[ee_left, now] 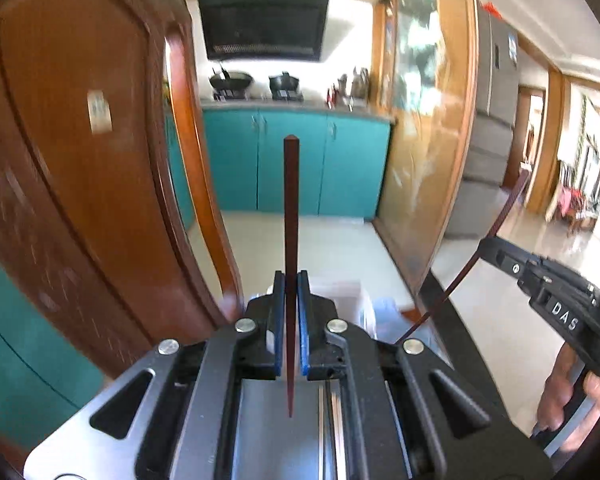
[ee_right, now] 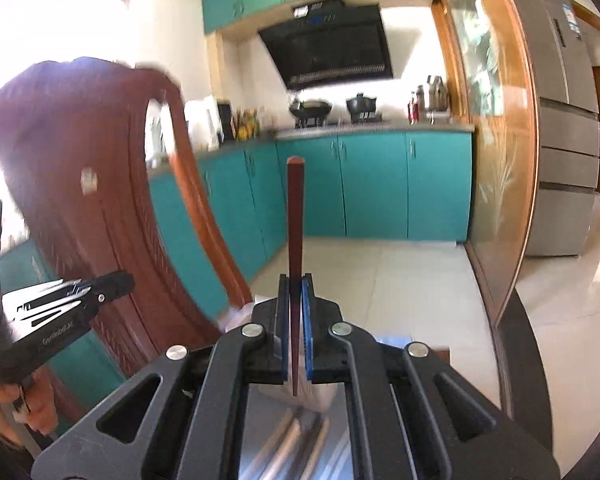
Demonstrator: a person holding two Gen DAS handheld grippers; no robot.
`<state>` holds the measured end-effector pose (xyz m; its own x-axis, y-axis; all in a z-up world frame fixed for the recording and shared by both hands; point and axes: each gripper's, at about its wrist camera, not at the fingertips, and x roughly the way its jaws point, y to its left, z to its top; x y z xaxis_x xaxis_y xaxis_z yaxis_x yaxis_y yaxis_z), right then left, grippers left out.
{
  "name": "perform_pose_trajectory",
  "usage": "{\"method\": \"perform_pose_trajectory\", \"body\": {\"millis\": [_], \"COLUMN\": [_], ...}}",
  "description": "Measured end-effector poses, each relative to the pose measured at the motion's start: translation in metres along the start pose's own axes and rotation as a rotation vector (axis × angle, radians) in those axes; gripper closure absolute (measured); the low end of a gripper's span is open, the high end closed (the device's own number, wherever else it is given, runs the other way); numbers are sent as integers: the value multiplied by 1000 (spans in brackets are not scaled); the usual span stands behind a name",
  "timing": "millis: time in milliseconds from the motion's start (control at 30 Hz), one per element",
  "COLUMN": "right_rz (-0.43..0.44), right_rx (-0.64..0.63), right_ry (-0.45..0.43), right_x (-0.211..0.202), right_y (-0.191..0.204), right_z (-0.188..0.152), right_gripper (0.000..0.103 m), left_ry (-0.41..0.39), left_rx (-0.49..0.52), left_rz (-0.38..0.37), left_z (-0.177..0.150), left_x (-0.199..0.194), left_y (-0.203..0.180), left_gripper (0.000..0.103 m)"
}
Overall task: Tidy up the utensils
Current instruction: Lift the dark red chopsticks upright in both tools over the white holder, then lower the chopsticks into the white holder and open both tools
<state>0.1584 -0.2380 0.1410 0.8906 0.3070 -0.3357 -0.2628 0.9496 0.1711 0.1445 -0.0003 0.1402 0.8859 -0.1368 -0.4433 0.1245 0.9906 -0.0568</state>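
The left hand-held gripper is pinching one dark red chopstick between its blue pads. The stick points up and away, toward the green kitchen cupboards, and its thin tip pokes back toward the camera. The right hand-held gripper is doing the same thing — it pinches a second chopstick between its own blue pads, and that stick also stands straight up in front of the cupboards.

Both sticks are up in the air, not lying on any surface. Seen from the left camera, the right gripper's stick leans at a slant, to the right of the cupboards and well apart from the left one. A brown wooden chair back stands close on the left of the cupboards.

This looks like the carrying step: one chopstick in each gripper, lifted and held. Some blurry metal cutlery shows low under the right gripper, but the holder for the sticks cannot be made out.

Next, the sticks likely need to come down together and side by side — slowly, so they do not slip or cross.
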Motion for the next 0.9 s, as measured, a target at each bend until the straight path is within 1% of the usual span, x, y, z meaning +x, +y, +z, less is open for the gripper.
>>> {"method": "perform_pose_trajectory", "body": {"millis": [67, 100, 167, 267, 333, 433, 533, 600, 733, 833, 900], "right_rz": [-1, -17, -45, -92, -110, -123, -115, -111, -106, -107, -111], "right_rx": [35, 40, 41, 12, -5, -17, -5, -9, -3, 7, 10], "right_ry": [-60, -78, -85, -35, 4, 27, 47, 57, 76, 75, 65], "right_x": [5, 10, 26, 63, 83, 96, 100, 101, 100, 96, 90], "right_y": [-3, -3, -4, -3, -3, -5, -9, -11, -14, -16, -15], "right_z": [15, 19, 21, 5, -13, -33, -46, -51, -59, -59, -60], "right_gripper": [96, 96, 96, 97, 97, 97, 97, 97, 97, 95, 91], "left_ry": [-54, -75, -110, -153, -166, -145, -70, -34, 5, -7, -13], "left_rx": [-32, -48, -79, -118, -122, -120, -124, -131, -108, -83, -66], "left_rz": [13, 23, 45, 45, 70, 103, 95, 97, 99, 108, 106], "left_z": [20, 26, 37, 44, 44, 38, 25, 13, -5, -10, -13], "left_x": [3, 4, 7, 28, 48, 79, 115, 131, 143, 137, 132], "left_y": [7, 9, 12, 10, 7, 5, 3, 3, 0, -3, -6], "left_gripper": [96, 96, 96, 96, 96, 96, 96, 96, 96, 96, 96]}}
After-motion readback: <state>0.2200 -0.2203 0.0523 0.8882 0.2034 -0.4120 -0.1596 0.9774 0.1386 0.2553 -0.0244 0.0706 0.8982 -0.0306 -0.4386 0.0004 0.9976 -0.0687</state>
